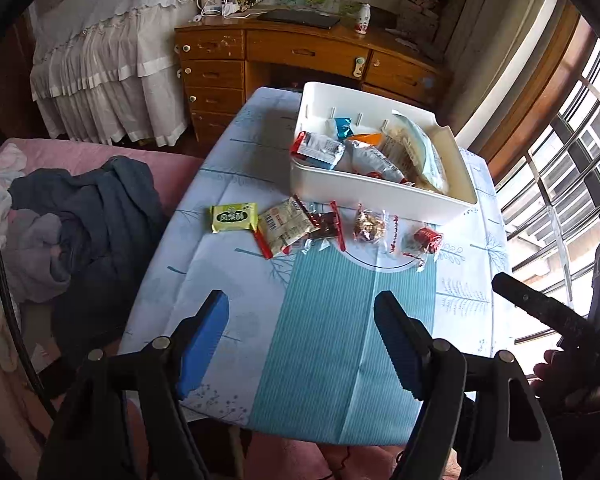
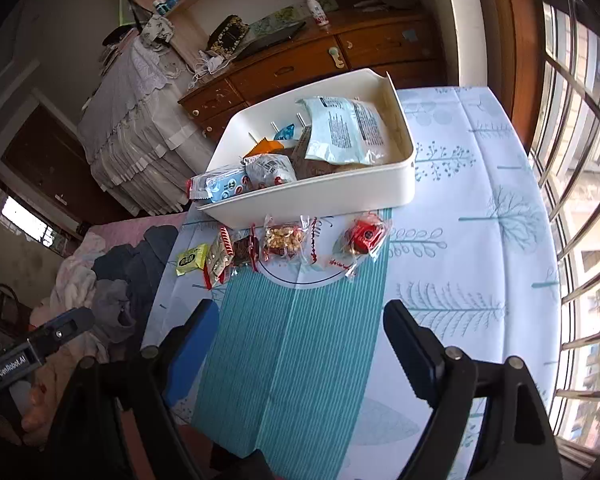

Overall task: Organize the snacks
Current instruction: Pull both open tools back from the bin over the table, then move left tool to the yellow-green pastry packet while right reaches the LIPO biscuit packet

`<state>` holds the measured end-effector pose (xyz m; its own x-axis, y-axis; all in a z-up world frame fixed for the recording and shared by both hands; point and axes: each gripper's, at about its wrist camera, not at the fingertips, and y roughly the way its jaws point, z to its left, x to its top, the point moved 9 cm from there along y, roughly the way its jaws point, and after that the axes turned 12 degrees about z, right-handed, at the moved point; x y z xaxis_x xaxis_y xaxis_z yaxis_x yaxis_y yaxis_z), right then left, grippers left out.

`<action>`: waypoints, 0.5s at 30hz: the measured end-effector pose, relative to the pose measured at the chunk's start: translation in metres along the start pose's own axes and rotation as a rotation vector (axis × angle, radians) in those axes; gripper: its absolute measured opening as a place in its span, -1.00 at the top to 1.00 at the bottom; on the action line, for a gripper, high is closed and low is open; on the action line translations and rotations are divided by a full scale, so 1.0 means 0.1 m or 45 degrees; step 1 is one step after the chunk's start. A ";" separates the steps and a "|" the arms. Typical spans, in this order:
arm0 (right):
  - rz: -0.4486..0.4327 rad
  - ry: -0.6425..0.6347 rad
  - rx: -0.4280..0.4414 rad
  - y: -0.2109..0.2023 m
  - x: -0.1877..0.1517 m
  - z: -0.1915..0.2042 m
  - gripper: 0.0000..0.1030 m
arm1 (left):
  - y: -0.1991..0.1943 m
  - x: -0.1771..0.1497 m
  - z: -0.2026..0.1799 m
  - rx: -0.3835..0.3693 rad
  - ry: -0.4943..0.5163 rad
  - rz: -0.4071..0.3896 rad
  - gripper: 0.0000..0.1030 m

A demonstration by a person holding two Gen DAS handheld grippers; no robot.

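Your table (image 1: 332,320) wears a blue-patterned cloth, with the white bin (image 1: 364,196) of snacks at its far side. Five wrapped snacks (image 1: 288,226) lie in a row just near of it. Your left gripper (image 1: 300,344) and right gripper (image 2: 296,348) hang over the near edge, jaws apart, holding nothing.

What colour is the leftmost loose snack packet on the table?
Yellow-green packet with dark lettering; clearest in the left wrist view.

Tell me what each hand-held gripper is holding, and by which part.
Nothing. The left hand-held gripper and right hand-held gripper are both open and empty.
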<state>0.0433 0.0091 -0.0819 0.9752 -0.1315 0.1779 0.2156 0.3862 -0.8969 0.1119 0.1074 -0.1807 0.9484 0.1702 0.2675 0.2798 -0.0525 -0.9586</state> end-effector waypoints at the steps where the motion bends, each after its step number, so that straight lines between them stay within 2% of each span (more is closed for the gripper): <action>1: 0.012 0.037 0.025 0.03 -0.02 -0.01 -0.66 | -0.01 0.00 0.03 0.011 0.005 -0.003 -0.44; 7: 0.087 0.195 0.151 0.24 -0.11 0.09 -0.66 | 0.07 0.08 0.23 0.065 0.052 -0.009 -0.44; 11: 0.109 0.226 0.147 0.40 -0.12 0.24 -0.66 | 0.20 0.20 0.34 0.058 0.130 -0.004 -0.44; 15: 0.128 0.313 0.144 0.57 -0.12 0.39 -0.66 | 0.40 0.38 0.48 0.059 0.267 -0.001 -0.43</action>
<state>0.0461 0.0684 -0.1193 0.9538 -0.2993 -0.0251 0.1364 0.5060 -0.8517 0.1523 0.1592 -0.2137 0.9597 -0.0389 0.2783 0.2782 -0.0063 -0.9605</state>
